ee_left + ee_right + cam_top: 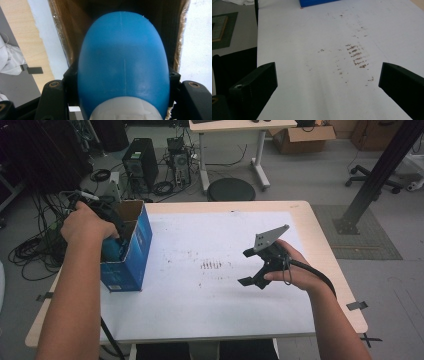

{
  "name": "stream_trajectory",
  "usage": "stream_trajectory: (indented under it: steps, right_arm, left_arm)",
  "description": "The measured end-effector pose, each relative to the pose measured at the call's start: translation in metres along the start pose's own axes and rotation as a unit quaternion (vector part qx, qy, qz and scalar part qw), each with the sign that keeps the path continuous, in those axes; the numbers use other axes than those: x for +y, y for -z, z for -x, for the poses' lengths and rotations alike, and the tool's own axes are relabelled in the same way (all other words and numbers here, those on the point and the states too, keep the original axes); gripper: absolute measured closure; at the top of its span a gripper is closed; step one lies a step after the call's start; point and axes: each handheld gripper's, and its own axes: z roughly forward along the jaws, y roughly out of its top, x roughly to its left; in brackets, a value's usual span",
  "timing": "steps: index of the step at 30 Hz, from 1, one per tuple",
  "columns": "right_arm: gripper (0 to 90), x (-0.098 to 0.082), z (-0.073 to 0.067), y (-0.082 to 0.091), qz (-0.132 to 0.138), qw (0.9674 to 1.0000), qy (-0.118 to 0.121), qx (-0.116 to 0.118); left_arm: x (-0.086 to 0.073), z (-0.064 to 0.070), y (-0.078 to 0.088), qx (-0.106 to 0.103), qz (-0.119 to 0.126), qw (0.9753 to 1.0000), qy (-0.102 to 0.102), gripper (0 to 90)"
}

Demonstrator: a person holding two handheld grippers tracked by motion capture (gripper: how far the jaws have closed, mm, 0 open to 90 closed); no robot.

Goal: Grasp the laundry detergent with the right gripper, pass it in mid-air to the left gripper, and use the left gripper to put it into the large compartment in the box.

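Gripping blue plastic bottle (122, 67) at its smooth, probably slippery body, left hand-held gripper (107, 217) lowers it into the blue box (131, 257); likely light, rigid; right hand-held gripper (256, 267) open over desk (210, 310)

My left forearm reaches up along the left edge, and my left hand (86, 224) wraps the left gripper (111, 232) from above, tipping it steeply downward. In the left gripper view its two black jaws stand at either side, clamped tight on what sits between them. My right forearm comes in from the lower right. My right hand (295, 266) holds the right gripper (248, 267) low and pointing left, its jaws spread wide apart with nothing between them.
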Motion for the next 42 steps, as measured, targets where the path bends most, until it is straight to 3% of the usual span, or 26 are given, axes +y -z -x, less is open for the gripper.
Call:
stream_trajectory:
  steps: [11, 21, 25, 28, 42]
  right_arm:
    - [2.0, 0.0, 0.001, 0.0, 0.0, 1.0, -0.002, 0.001]
    - [2.0, -0.002, 0.002, -0.001, 0.0, 1.0, -0.005, 0.0]
    - [2.0, -0.003, 0.002, -0.002, 0.0, 1.0, -0.006, 0.0]
    - [2.0, -0.003, 0.001, -0.003, 0.0, 1.0, -0.006, 0.001]
    - [2.0, -0.002, 0.0, -0.004, 0.001, 1.0, -0.006, 0.0]
  left_arm:
    - [0.003, -0.002, -0.013, -0.009, -0.007, 0.9999, -0.01, 38.2]
    - [0.004, -0.001, -0.024, -0.007, -0.013, 0.9999, -0.008, 38.2]
    - [0.004, 0.001, -0.03, 0.006, -0.02, 0.9997, -0.01, 38.2]
    - [0.004, 0.0, -0.035, 0.0, -0.022, 0.9997, -0.006, 38.2]
    - [0.001, 0.0, -0.036, -0.003, -0.009, 0.9999, 0.005, 38.0]
